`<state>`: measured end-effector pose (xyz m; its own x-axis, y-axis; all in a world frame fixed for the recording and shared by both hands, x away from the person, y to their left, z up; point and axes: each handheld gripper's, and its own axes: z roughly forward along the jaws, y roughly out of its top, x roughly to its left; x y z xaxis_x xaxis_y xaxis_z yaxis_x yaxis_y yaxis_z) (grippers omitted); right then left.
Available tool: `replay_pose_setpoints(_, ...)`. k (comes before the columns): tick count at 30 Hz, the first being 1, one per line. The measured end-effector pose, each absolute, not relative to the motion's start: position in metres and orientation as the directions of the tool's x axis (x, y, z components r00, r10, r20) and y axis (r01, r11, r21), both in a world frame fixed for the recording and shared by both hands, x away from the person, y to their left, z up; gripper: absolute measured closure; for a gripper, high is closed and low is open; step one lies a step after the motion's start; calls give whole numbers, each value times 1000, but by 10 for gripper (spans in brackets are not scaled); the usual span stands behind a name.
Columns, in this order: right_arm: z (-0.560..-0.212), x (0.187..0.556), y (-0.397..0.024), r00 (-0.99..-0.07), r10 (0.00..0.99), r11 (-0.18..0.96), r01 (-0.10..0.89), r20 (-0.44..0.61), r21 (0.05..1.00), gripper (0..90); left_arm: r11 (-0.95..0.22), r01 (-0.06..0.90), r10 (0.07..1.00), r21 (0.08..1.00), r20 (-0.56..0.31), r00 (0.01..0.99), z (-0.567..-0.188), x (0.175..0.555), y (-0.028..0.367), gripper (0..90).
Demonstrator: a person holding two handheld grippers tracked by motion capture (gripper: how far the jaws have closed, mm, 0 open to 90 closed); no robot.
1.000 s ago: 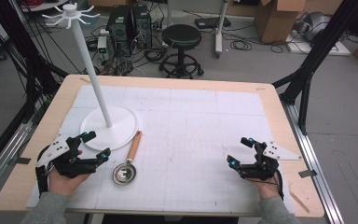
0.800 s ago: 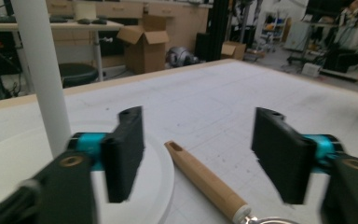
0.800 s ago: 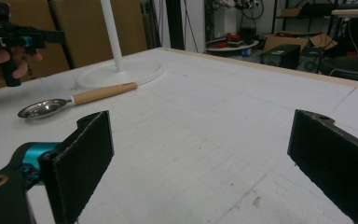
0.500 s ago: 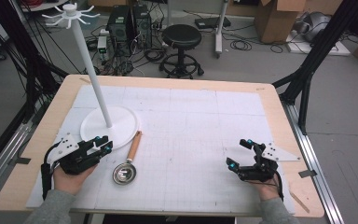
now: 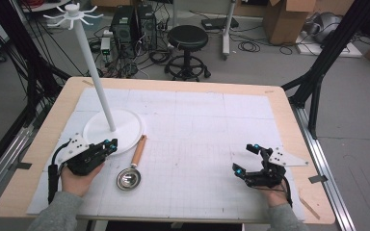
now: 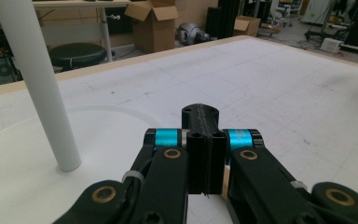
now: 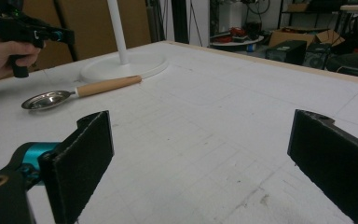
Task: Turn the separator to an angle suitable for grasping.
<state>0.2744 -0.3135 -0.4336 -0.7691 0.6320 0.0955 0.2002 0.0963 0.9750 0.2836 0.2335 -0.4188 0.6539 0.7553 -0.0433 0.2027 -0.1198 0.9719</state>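
Observation:
A metal ladle with a wooden handle (image 5: 138, 153) (image 7: 106, 85) lies on the white mat, its handle end touching the round base of a white hook stand (image 5: 125, 126) (image 7: 135, 66). My left gripper (image 5: 109, 144) (image 6: 200, 140) rests just left of the ladle, at the near edge of the base. Its jaws have just been closing and now stand shut with nothing between them. The stand's pole (image 6: 42, 88) rises close by on its left. My right gripper (image 5: 246, 157) (image 7: 204, 140) sits open and empty at the near right of the table. It faces the ladle and the left gripper (image 7: 51, 33) across the mat.
The stand's pole (image 5: 94, 72) carries a ring of hooks (image 5: 72, 13) at the top. The white gridded mat (image 5: 197, 134) covers most of the wooden table (image 5: 284, 115). Behind the table are a black stool (image 5: 188, 38), cables and cardboard boxes (image 5: 284, 19).
The left gripper's jaws went from wide open to fully shut, with nothing caught between them. The right gripper kept still and open.

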Motion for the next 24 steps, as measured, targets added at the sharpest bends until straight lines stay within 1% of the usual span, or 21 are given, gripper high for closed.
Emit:
replay_pose_setpoints(8, -434, 274, -313, -768, 633, 105, 207, 95, 973, 60, -154, 263, 763, 952, -55, 644, -422, 292, 222, 897)
replay_pose_setpoints(13, -435, 275, -312, -768, 634, 114, 209, 91, 971, 60, -183, 322, 772, 929, -67, 632, -431, 301, 217, 897)
replay_pose_setpoints(22, -435, 276, -311, -769, 632, 119, 212, 90, 970, 60, -209, 363, 765, 908, -80, 639, -436, 308, 207, 897)
replay_pose_setpoints(24, -436, 276, -311, -769, 633, 121, 212, 89, 970, 60, -222, 361, 768, 906, -66, 637, -437, 310, 204, 897)
